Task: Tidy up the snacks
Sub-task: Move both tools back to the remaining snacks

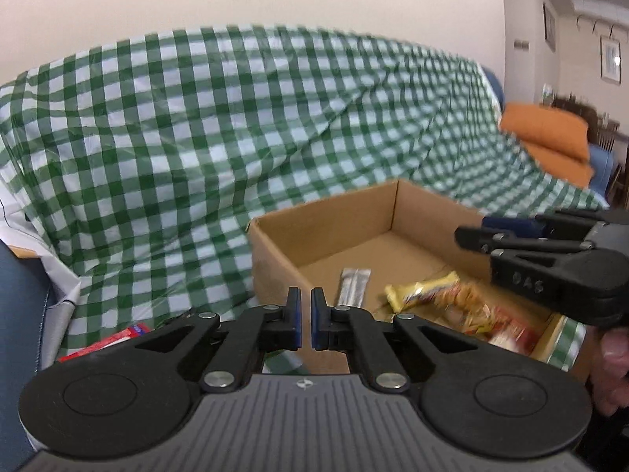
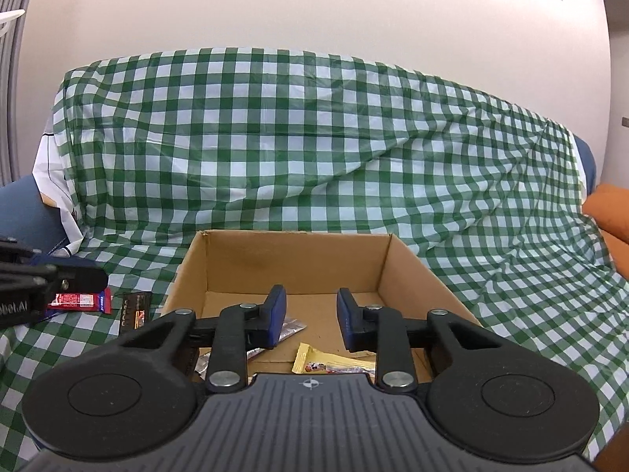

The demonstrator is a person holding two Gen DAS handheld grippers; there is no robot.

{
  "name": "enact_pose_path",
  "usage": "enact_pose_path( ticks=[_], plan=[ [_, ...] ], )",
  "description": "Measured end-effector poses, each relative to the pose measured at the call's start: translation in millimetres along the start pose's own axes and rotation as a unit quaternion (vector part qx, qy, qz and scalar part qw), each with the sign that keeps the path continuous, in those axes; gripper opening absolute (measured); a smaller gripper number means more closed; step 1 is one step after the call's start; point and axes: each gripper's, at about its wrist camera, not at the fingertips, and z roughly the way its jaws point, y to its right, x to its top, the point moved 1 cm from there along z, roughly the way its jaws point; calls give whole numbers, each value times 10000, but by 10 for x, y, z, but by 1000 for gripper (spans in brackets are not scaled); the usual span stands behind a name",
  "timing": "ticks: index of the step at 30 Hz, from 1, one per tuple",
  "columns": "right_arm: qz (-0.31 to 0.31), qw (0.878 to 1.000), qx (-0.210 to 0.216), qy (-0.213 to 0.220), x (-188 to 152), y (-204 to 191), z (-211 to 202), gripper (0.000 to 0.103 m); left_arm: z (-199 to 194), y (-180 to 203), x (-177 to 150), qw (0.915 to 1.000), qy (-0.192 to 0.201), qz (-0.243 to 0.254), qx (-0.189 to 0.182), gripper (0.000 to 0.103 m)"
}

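An open cardboard box (image 1: 326,232) (image 2: 291,259) stands on a green checked cloth. Inside it lie a silver sachet (image 1: 354,287) (image 2: 293,325), a yellow snack bar (image 1: 424,295) (image 2: 334,362) and a red-orange packet (image 1: 507,326). My left gripper (image 1: 306,295) is shut with nothing in it, near the box's left front corner. My right gripper (image 2: 310,295) hangs open over the box's front part, nothing between its pads; it also shows at the right of the left wrist view (image 1: 477,232). A red-and-blue packet (image 2: 78,301) (image 1: 114,340) and a black packet (image 2: 135,312) lie left of the box.
The checked cloth (image 2: 275,137) drapes over a sofa back behind the box. Orange cushions (image 1: 550,133) lie at the right end. A blue sofa arm (image 2: 27,212) is at the left. A person's hand (image 1: 613,358) holds the right gripper.
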Motion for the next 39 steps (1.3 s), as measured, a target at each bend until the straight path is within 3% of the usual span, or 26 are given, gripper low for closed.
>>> enact_pose_path(
  ticks=[2,6,8,13,15,16,17,18,20,22,25,29,34,39],
  plan=[
    [-36,10000,-15,-11,3,-19,-8,30,46,-101,89,9998,-145,-104,26,4],
    [-112,9999,-101,6,-8,-48,-34,31,181,-410,351,9979,-162,-197,597,6],
    [-195,9997,-132,35,-22,-40,-37,31,302,-669,440,9930,-233,-449,1066,7],
    [-240,9979,-544,267,-34,28,-71,31,521,-1350,295,9814,-339,-1083,1550,8],
    [-154,9981,-537,273,-38,55,-64,31,649,-1611,83,9720,-808,-1321,1767,10],
    [-137,9983,-511,262,-41,56,-53,31,754,-1725,4,9607,-1314,-1378,2019,13],
    [-154,9985,-472,247,-46,46,-38,31,821,-1818,-79,9516,-1556,-1423,2235,15],
    [-195,9986,-433,240,-53,26,-17,31,880,-1887,-151,9486,-1749,-1444,2208,20],
    [-321,9981,-421,306,-54,-24,-3,31,992,-1948,-257,9474,-2069,-1406,1995,49],
    [-432,9977,-369,365,-24,-74,7,31,1065,-1942,-288,9495,-2165,-1131,1970,57],
    [-580,9977,-177,312,60,-178,43,31,1101,-1889,-305,9503,-2128,-800,2125,76],
    [-473,9980,407,-137,261,-407,165,31,1198,-1832,-341,9528,-2084,-563,2133,79],
    [-452,9904,1045,-782,557,-965,457,34,1396,-1745,-415,9571,-1988,108,2106,79],
    [-665,9777,1477,-1338,676,-1474,827,44,1493,-1904,-483,9600,-2009,-137,1945,78]
  ],
)
